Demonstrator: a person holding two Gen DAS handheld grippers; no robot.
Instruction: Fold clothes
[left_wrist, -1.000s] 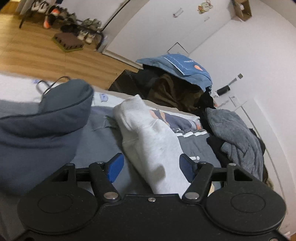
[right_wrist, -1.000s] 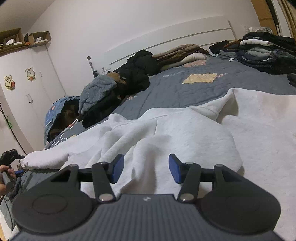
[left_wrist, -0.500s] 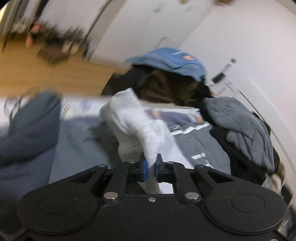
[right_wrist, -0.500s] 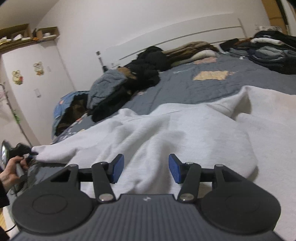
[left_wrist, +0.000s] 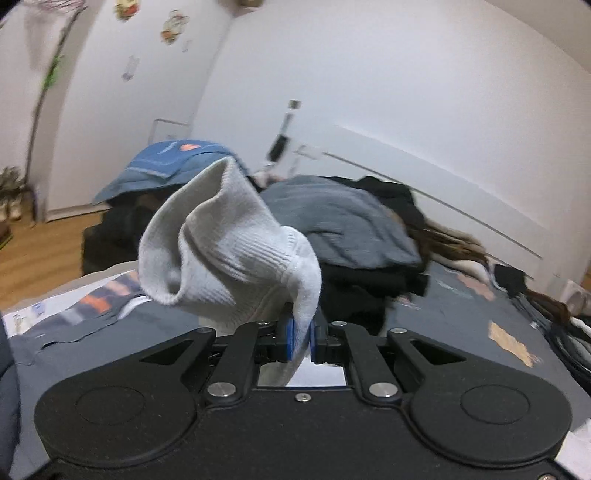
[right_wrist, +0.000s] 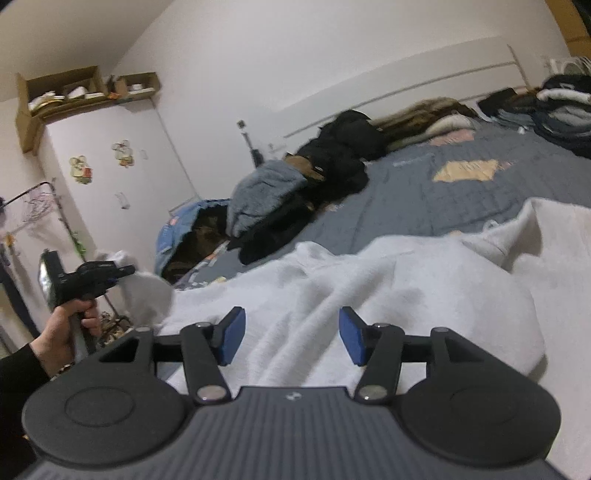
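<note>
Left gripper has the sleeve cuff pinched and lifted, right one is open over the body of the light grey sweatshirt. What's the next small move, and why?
Probably carry the sleeve cuff inward across the sweatshirt. The left gripper is shut on the cuff and holds it raised off the bed, while the right gripper hangs open above the spread body, free to pin it.

White walls (left_wrist: 369, 92), wooden floor (left_wrist: 40, 254), white wardrobe (right_wrist: 110, 177).
</note>
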